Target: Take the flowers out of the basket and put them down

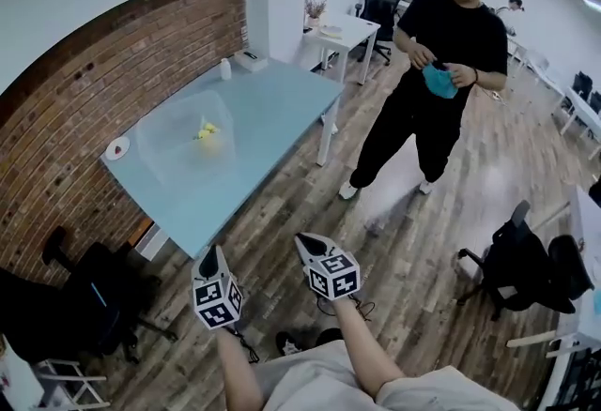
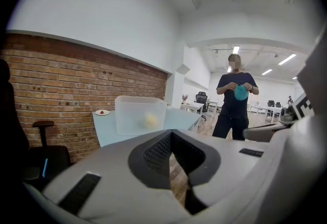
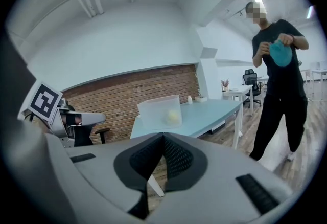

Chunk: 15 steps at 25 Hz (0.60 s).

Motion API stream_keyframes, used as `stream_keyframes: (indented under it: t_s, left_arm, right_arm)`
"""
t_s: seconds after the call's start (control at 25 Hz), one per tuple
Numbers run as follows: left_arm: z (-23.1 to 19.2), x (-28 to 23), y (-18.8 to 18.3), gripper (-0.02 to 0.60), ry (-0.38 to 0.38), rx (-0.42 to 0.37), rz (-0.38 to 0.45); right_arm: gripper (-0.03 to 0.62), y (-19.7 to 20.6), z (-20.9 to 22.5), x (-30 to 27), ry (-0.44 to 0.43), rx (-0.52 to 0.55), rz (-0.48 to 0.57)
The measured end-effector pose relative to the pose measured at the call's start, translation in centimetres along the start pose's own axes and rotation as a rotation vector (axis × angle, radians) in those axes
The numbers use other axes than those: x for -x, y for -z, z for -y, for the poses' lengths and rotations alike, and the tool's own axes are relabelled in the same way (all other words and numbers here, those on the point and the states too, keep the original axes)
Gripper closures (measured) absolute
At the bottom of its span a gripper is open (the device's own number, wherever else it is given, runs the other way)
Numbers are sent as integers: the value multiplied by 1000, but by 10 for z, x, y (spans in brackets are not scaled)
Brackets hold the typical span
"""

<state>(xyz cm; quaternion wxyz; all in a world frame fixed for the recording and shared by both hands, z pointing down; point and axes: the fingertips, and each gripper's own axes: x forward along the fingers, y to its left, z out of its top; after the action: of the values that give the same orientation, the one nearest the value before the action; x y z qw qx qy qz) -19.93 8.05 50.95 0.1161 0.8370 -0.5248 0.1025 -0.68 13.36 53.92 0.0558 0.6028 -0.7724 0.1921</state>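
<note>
Left tongs (image 1: 213,251) and right tongs (image 1: 302,239) sit low in the head view. Both are pressed shut with nothing in them, held over the wooden floor (image 1: 413,240) just short of the near corner of the pale blue surface (image 1: 272,109). On that surface stands the translucent basket (image 1: 178,154) with the yellow flowers (image 1: 207,130) inside it, well apart from both tongs. A small white dish (image 1: 116,149) lies near the basket, by the brick wall (image 1: 84,90). A person (image 1: 441,34) in black stands past the far side of the surface, both hands on a teal object (image 1: 439,81).

In the left gripper view the jaws meet and hold nothing. The basket stands ahead on the surface, and the flowers are a yellow blur through its wall.

In the right gripper view the jaws are likewise together and empty. Basket and flowers are ahead on the surface, the left tongs are at the left edge, and the person is at the right.
</note>
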Motion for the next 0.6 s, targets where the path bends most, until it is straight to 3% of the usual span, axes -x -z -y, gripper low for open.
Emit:
stream_keyframes:
  t_s: [0.28,0.6]
  left_arm:
    - [-8,-14,-2,569,32,1,-3]
    - [-26,-28,-15,569,30,-21,12]
  right_arm:
    - [603,-6,0,-15,17,10,-6]
    - [603,-18,-18,-54,-27,36,-3]
